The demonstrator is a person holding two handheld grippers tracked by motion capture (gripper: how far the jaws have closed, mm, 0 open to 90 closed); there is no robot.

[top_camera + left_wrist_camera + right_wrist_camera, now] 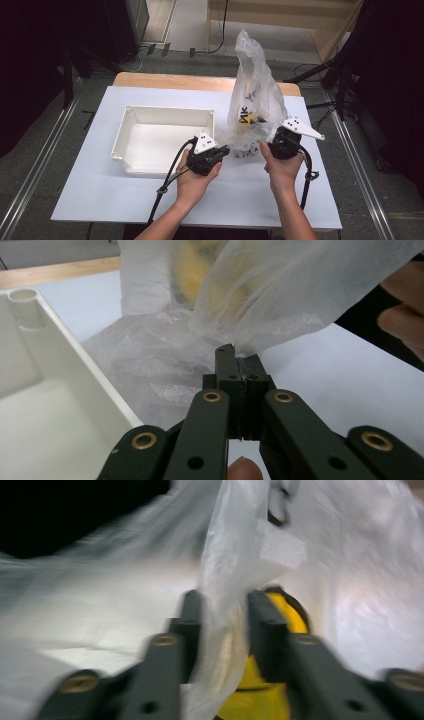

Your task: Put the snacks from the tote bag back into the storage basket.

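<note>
A thin see-through plastic bag [255, 95] stands tall on the white surface [90, 190], just to the right of a white tray [131, 131], its top rising to a crumpled peak and its lower folds spreading out toward the person. Something yellow and black shows through the film low in the bag. The left tongs [224, 150], held in the person's left hand [196, 177], sit at the near right corner of the tray and reach the bag's bottom edge; in the left gripper view the left tongs [239, 371] are pressed fully together with a pinch of the bag's film caught between the pads. The right tongs [271, 144], held in the right hand [281, 167], are at the bag's lower right side. In the right gripper view, which is blurred, the right tongs [224, 625] stand narrowly apart with a fold of the film hanging between the jaws; whether the pads press on it cannot be told. The yellow thing [260, 690] lies just behind the right jaw, inside the bag. A cable trails from each of the tongs toward the near edge of the surface.
</note>
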